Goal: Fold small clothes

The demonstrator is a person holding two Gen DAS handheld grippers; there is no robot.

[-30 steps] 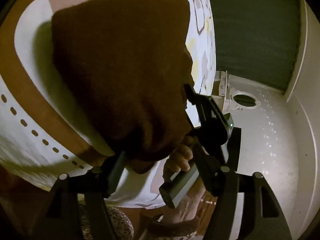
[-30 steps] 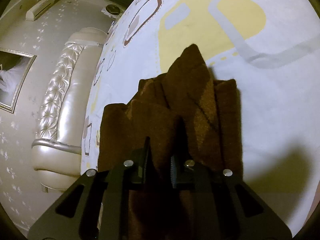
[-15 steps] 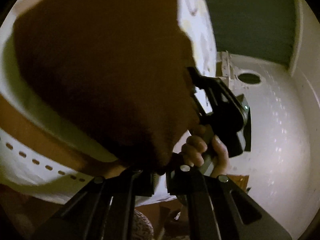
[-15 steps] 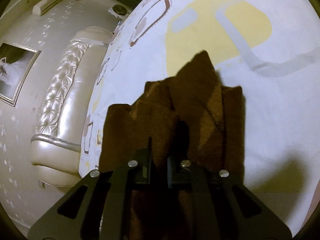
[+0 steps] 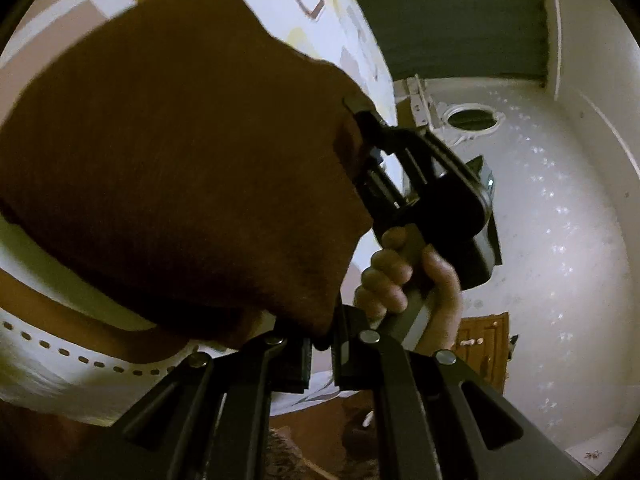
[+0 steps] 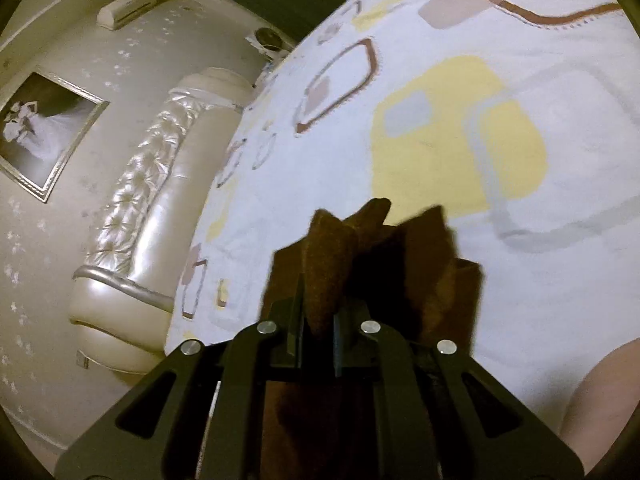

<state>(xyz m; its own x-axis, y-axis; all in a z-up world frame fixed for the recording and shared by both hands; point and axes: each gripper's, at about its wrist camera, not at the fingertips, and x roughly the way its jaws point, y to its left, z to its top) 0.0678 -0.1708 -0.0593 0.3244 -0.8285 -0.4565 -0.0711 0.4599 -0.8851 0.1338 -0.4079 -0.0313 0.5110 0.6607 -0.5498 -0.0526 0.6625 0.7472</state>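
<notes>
A small brown knitted garment (image 5: 180, 152) hangs lifted over the patterned bed sheet (image 5: 80, 300), filling most of the left wrist view. My left gripper (image 5: 322, 346) is shut on its lower corner. In that view the right gripper (image 5: 362, 118) pinches the garment's far edge, with a hand (image 5: 404, 280) around its handle. In the right wrist view my right gripper (image 6: 318, 332) is shut on a bunched fold of the brown garment (image 6: 332, 264), which stands up in peaks above the sheet (image 6: 440, 140).
A padded cream headboard (image 6: 152, 208) runs along the bed's left side, under a framed picture (image 6: 44, 132) and an air conditioner (image 6: 128, 4). A dark curtain (image 5: 448, 16) and an oval mirror (image 5: 472, 118) stand beyond the bed. Someone's arm (image 6: 600, 400) shows at lower right.
My left gripper closed on the garment's corner and lifted it. The right gripper rose too, and the cloth now stands bunched off the sheet instead of lying flat.
</notes>
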